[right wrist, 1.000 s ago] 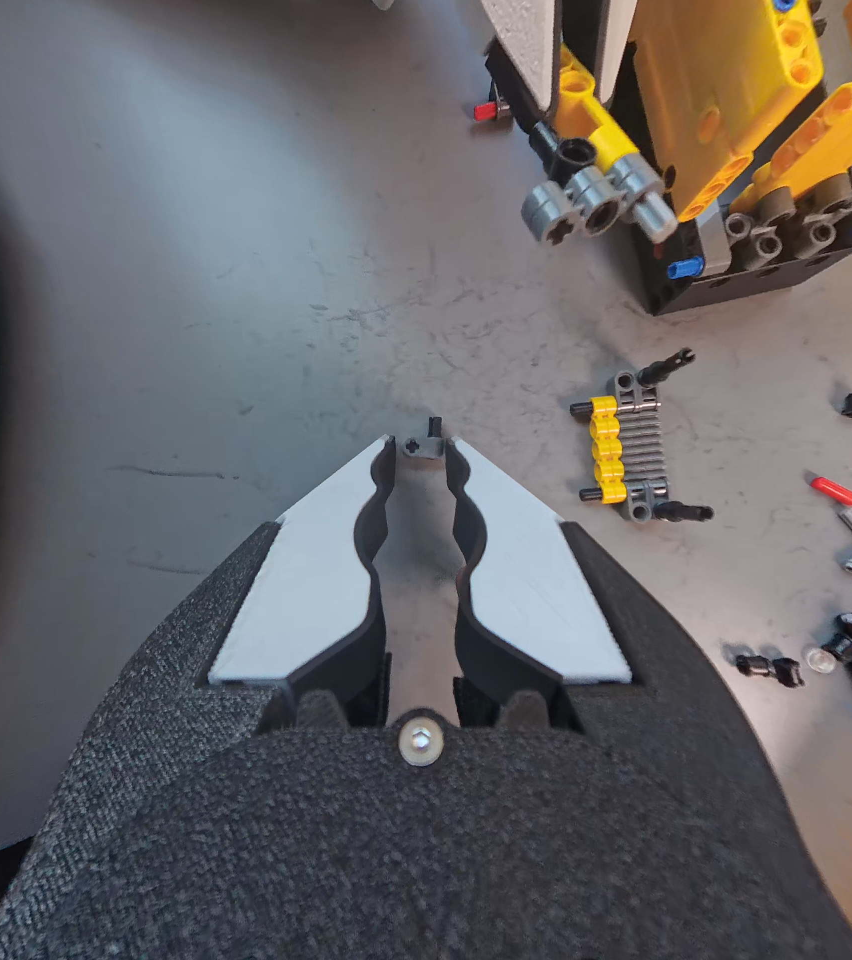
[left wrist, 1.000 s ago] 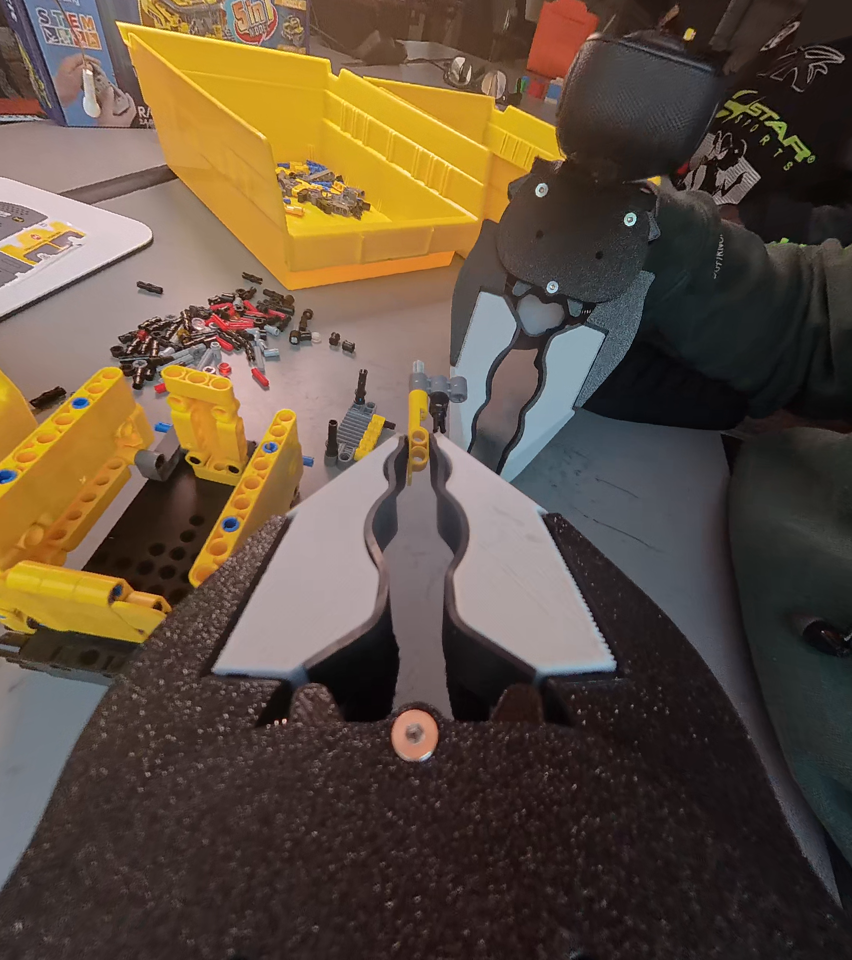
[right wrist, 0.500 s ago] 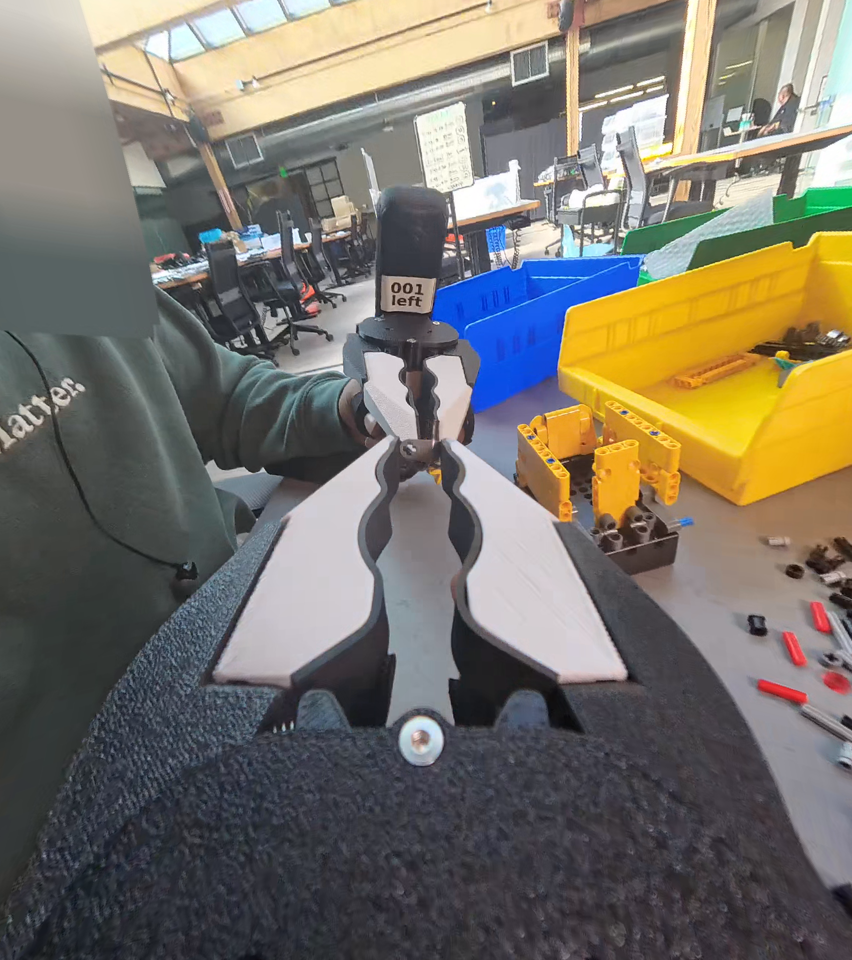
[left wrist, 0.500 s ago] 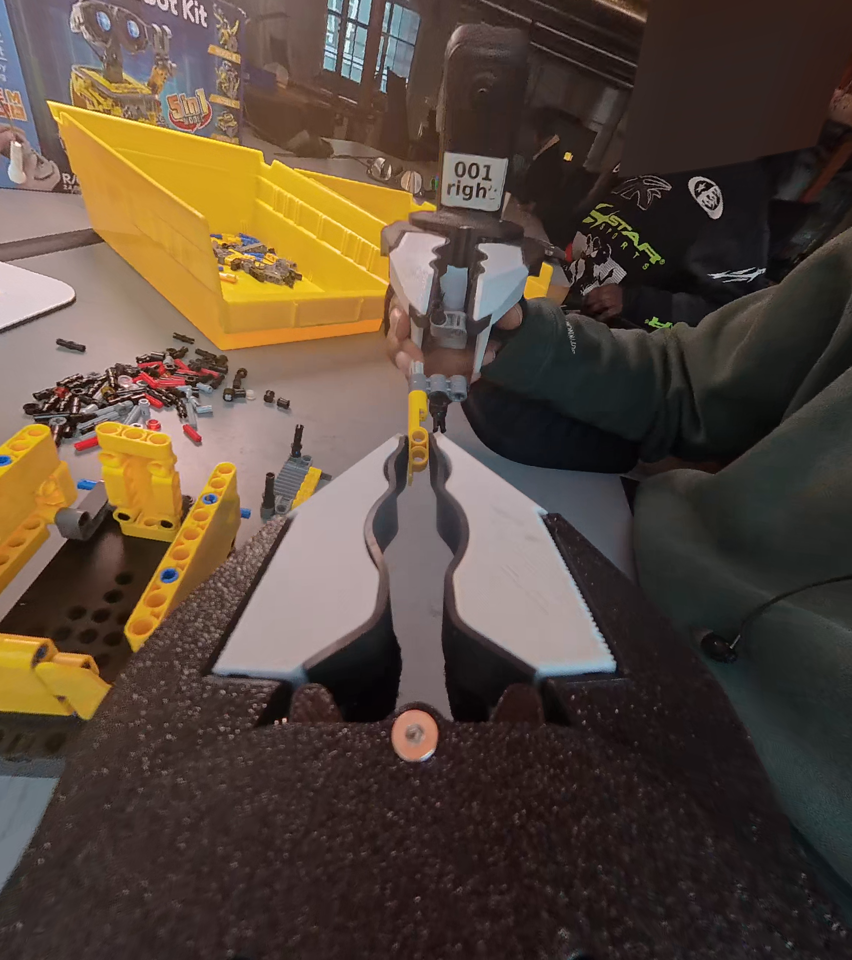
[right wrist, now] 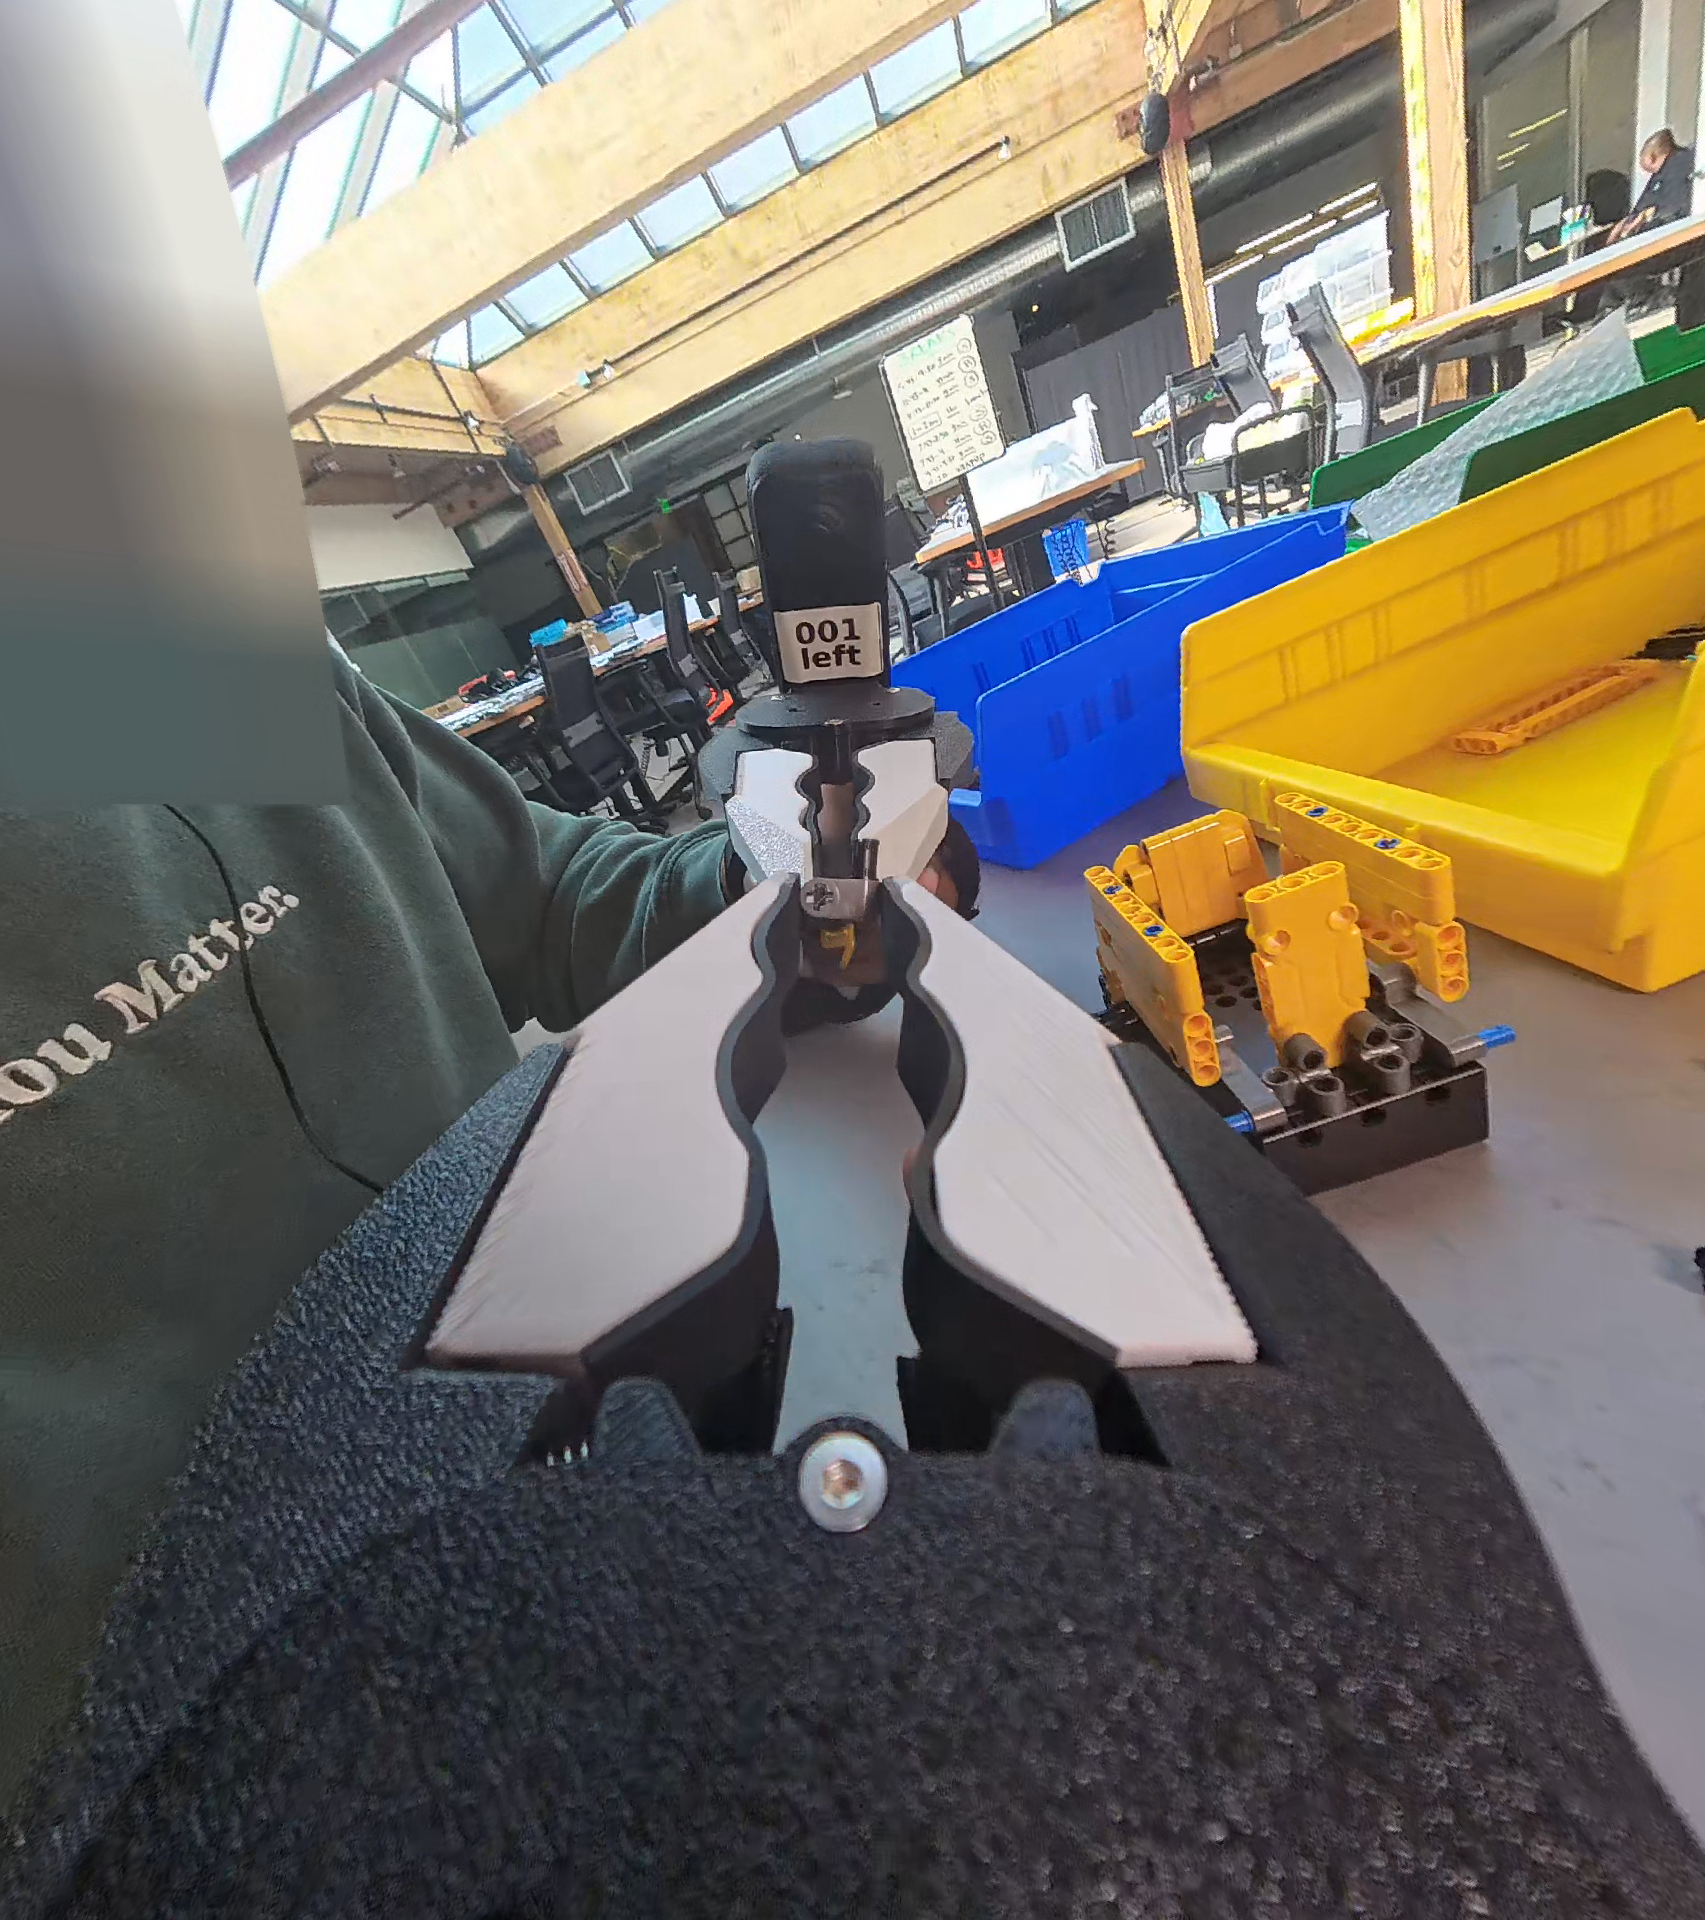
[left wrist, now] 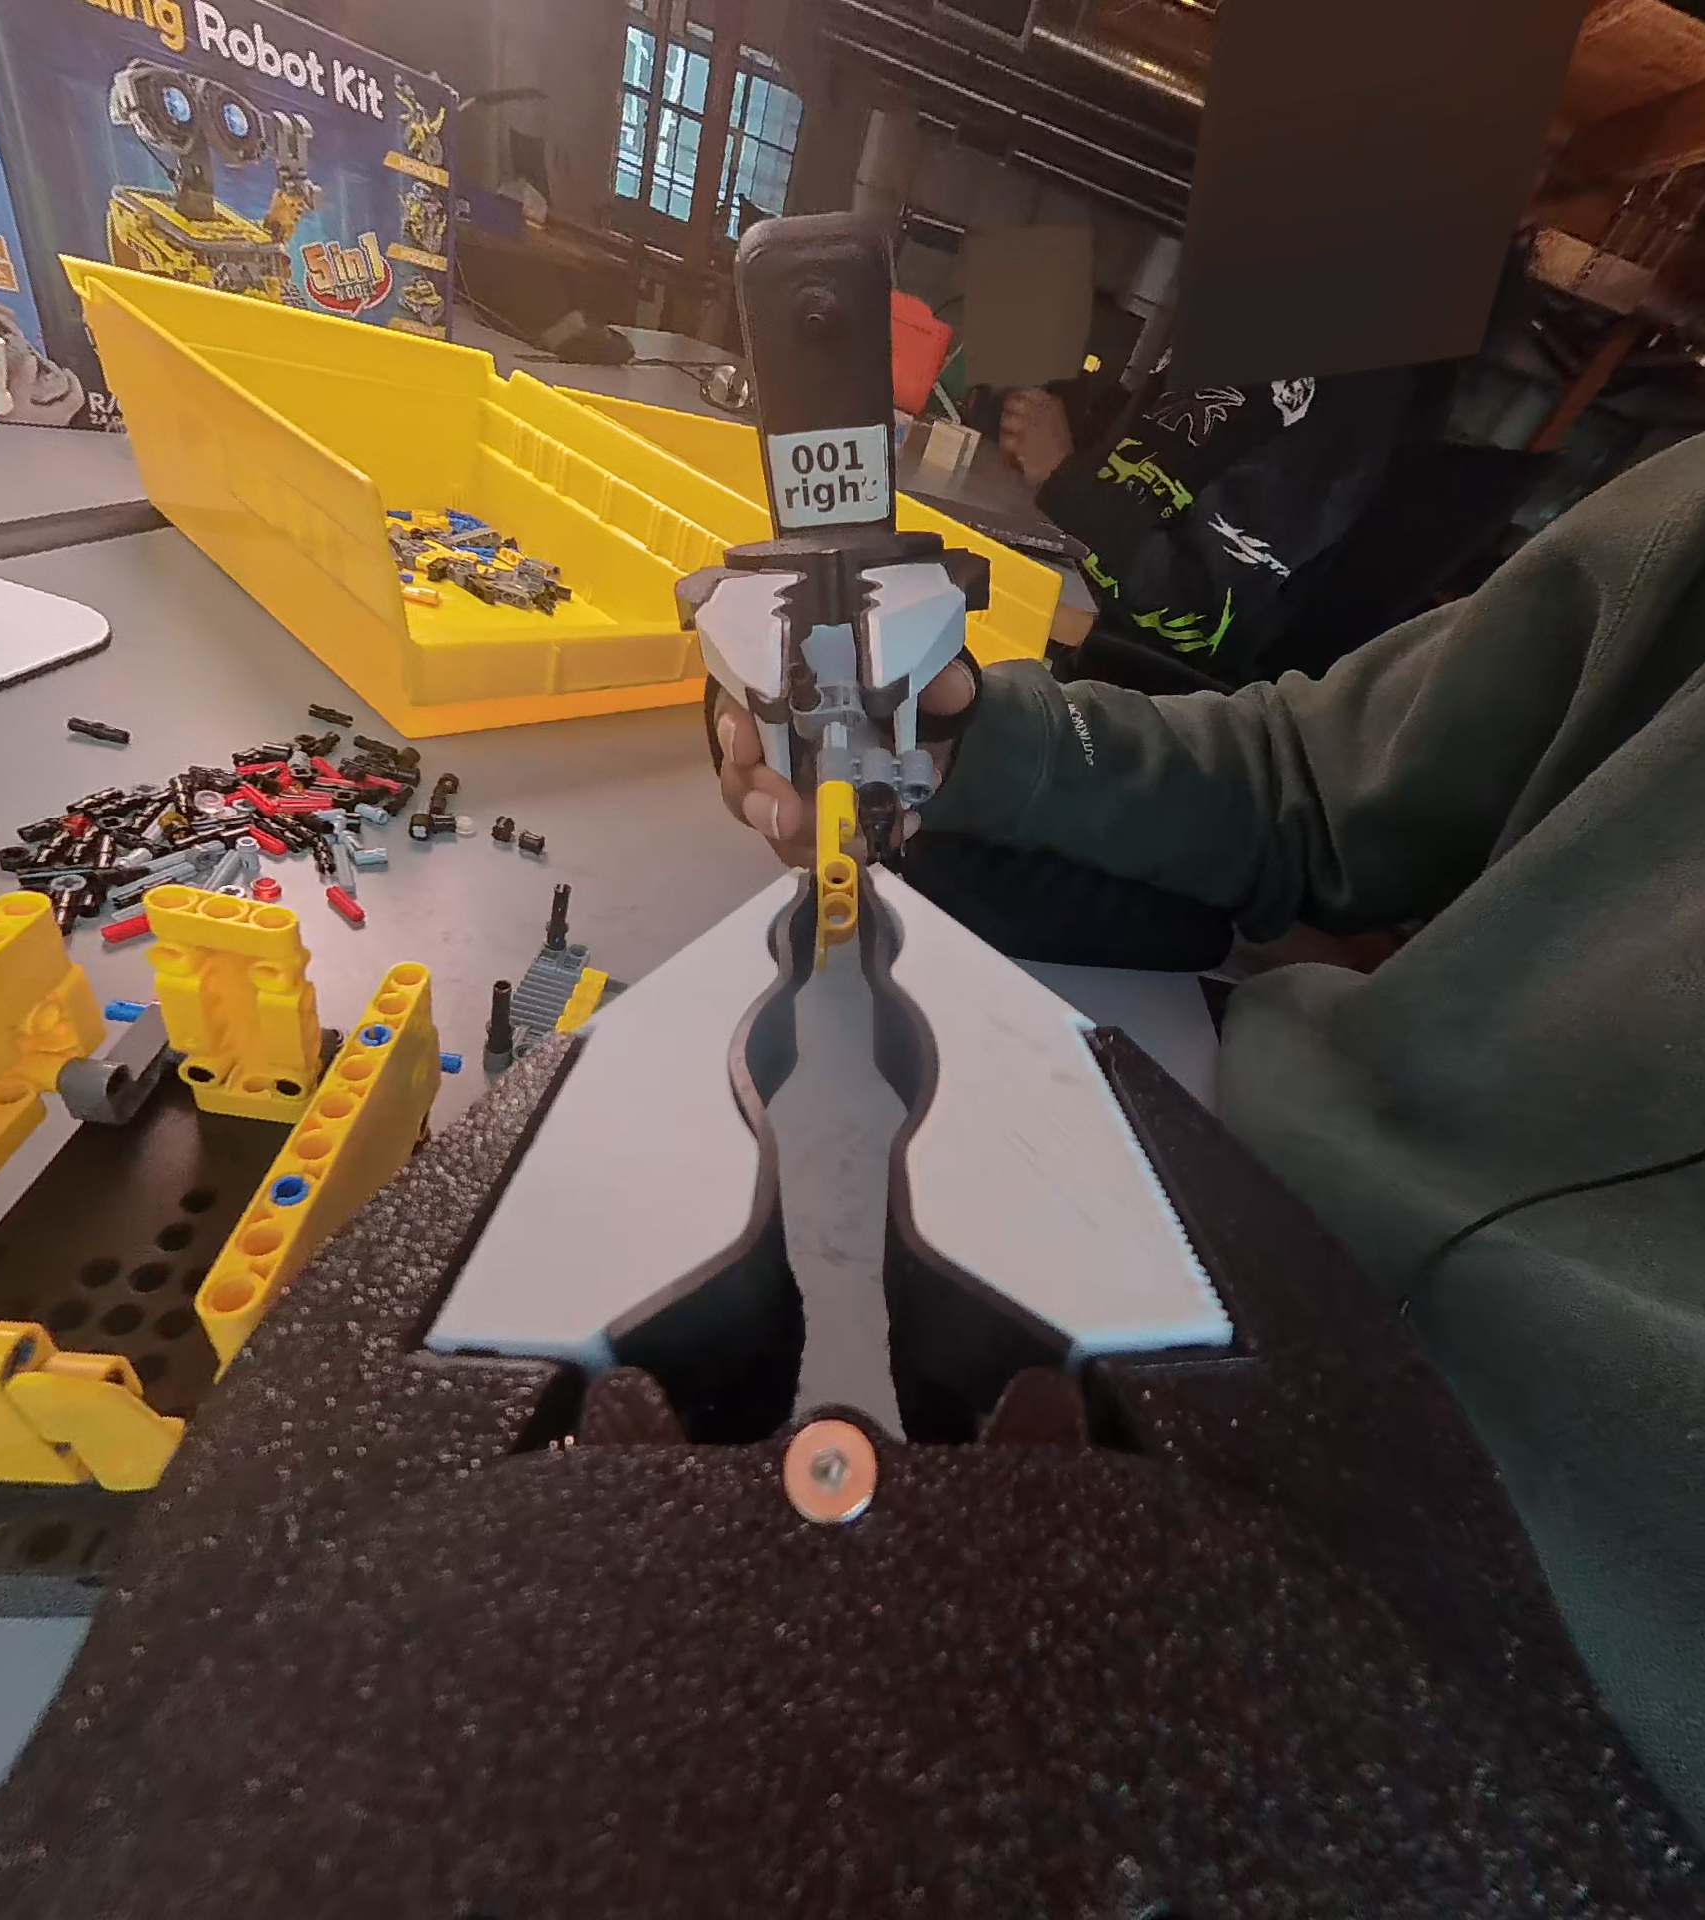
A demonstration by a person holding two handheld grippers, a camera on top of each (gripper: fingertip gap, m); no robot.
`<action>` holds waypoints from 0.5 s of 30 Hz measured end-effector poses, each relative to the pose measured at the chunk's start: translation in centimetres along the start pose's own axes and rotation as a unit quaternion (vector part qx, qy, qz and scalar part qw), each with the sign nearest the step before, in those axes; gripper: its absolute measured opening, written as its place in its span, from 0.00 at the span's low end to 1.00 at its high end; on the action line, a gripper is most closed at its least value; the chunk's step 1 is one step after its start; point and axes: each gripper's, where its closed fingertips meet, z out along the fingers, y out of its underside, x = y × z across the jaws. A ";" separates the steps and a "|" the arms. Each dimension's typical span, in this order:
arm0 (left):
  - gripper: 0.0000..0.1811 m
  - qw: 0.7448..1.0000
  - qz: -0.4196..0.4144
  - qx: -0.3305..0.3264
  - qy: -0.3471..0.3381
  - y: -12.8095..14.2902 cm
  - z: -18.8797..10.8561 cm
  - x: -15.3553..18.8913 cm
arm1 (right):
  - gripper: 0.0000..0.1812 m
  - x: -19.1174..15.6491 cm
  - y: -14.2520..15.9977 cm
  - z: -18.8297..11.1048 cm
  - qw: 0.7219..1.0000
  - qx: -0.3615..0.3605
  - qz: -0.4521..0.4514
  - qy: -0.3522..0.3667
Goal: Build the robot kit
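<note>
My left gripper [left wrist: 835,896] is shut on a thin yellow holed beam [left wrist: 835,847] that bears grey connectors [left wrist: 879,771] at its far end. My right gripper [right wrist: 840,900] is shut on a small grey connector piece [right wrist: 830,896]. The two grippers face each other tip to tip above the grey table. In the left wrist view the right gripper [left wrist: 832,717] holds its grey piece [left wrist: 832,698] right against the beam's grey end. In the right wrist view the left gripper [right wrist: 832,831] sits just behind my tips, with a bit of the yellow beam [right wrist: 837,940] showing.
A half-built yellow model on a black base [left wrist: 204,1039] [right wrist: 1295,966] stands beside the grippers. A pile of small black, red and grey pieces [left wrist: 235,800] and a small spring part [left wrist: 547,977] lie on the table. Yellow bins [left wrist: 474,665] [right wrist: 1450,790] and a blue bin [right wrist: 1087,665] stand behind. Tip to tip, the grippers are about 4 centimetres apart.
My right gripper rose from pointing down at the table and turned to face the left one. The two grippers have closed in, bringing the grey piece up to the beam's end.
</note>
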 end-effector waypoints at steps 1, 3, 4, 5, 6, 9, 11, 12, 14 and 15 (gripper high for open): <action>0.03 1.000 -0.002 0.002 0.001 -0.1 0.0 0.1 | 0.08 0.0 -0.1 0.0 1.000 0.005 0.004 -0.002; 0.03 1.000 -0.005 0.006 0.001 -0.2 -0.1 0.1 | 0.08 0.0 -0.2 0.0 1.000 0.013 0.010 -0.006; 0.03 1.000 -0.008 0.008 0.002 -0.3 -0.1 0.1 | 0.08 0.0 -0.2 0.1 1.000 0.016 0.010 -0.006; 0.03 1.000 -0.011 0.010 0.003 -0.4 -0.1 0.1 | 0.08 0.0 -0.3 0.1 1.000 0.018 0.010 -0.006; 0.03 1.000 -0.015 0.011 0.004 -0.4 -0.2 0.1 | 0.08 0.0 -0.3 0.1 1.000 0.022 0.009 -0.006; 0.03 0.999 -0.027 0.017 0.009 -0.5 -0.2 0.0 | 0.08 0.1 -0.5 0.2 0.999 0.032 0.002 0.000; 0.03 0.999 -0.034 0.021 0.012 -0.6 -0.3 0.0 | 0.08 0.3 -0.5 0.3 0.999 0.032 -0.003 0.008; 0.03 0.999 -0.036 0.022 0.013 -0.6 -0.3 0.0 | 0.08 0.3 -0.5 0.3 0.999 0.035 -0.003 0.007; 0.03 0.999 -0.040 0.022 0.014 -0.6 -0.3 0.0 | 0.08 0.3 -0.6 0.3 0.999 0.042 0.004 0.005; 0.03 0.999 -0.043 0.023 0.014 -0.6 -0.3 0.0 | 0.08 0.3 -0.6 0.3 0.999 0.043 0.007 0.005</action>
